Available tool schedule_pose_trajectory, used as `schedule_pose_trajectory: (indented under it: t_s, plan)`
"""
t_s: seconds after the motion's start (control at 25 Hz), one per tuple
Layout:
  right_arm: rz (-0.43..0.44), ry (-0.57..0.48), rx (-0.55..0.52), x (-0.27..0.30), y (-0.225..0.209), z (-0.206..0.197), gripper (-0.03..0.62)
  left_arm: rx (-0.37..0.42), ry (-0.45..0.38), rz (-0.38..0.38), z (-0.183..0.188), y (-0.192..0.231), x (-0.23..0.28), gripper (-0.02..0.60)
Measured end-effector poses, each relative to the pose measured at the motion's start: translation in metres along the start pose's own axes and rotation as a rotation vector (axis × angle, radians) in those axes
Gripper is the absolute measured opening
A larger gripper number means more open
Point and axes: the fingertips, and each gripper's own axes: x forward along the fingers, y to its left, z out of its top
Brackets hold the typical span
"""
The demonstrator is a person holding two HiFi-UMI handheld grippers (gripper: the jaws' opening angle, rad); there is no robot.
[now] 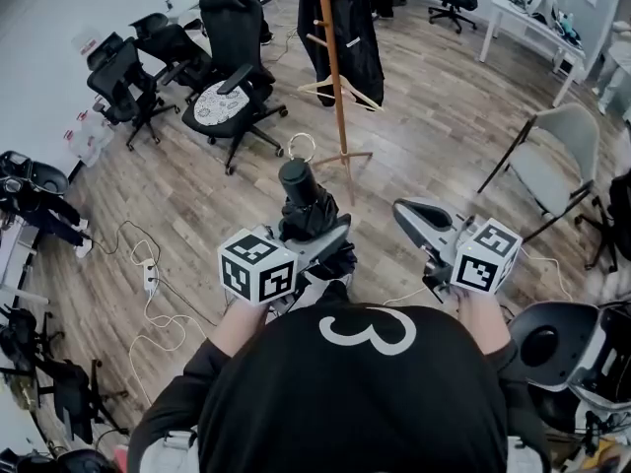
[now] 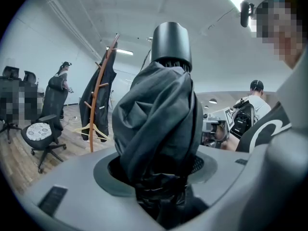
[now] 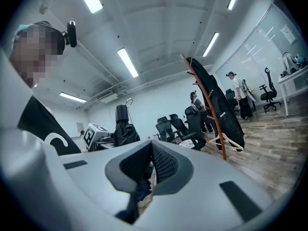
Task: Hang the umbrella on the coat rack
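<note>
A folded black umbrella stands upright with a metal ring on its top cap. My left gripper is shut on its bunched fabric low down; in the left gripper view the umbrella fills the middle, wedged between the jaws of the left gripper. The wooden coat rack stands on the floor ahead, a black coat hanging on it. It shows far off as the coat rack and as the coat rack. My right gripper is held level to the right, shut and empty; its pads meet in the right gripper view.
A wooden hanger hangs low on the rack. Black office chairs stand at the left, a grey folding chair at the right, a white table at the back right. Cables and a power strip lie on the wood floor.
</note>
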Motion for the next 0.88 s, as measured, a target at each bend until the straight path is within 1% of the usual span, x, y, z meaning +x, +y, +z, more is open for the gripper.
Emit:
schedule_pose_trajectory:
  t_s: [0.24,0.52,0.68,0.88]
  plan:
    - [-0.003,-0.003,0.024,0.012,-0.020,-0.004,0.026,-0.007,0.004,-0.003,-0.001,0.018,0.012,0.264]
    - [0.001,0.009,0.039,0.040,-0.049,-0.006,0.026,-0.019,0.014,-0.010,0.004,0.053,0.033,0.264]
    - [-0.009,0.020,0.057,0.062,-0.074,0.001,0.026,-0.038,0.030,-0.011,0.013,0.082,0.047,0.264]
    - [-0.019,0.033,0.087,0.099,-0.111,0.013,0.026,-0.059,0.047,-0.021,0.034,0.126,0.068,0.264]
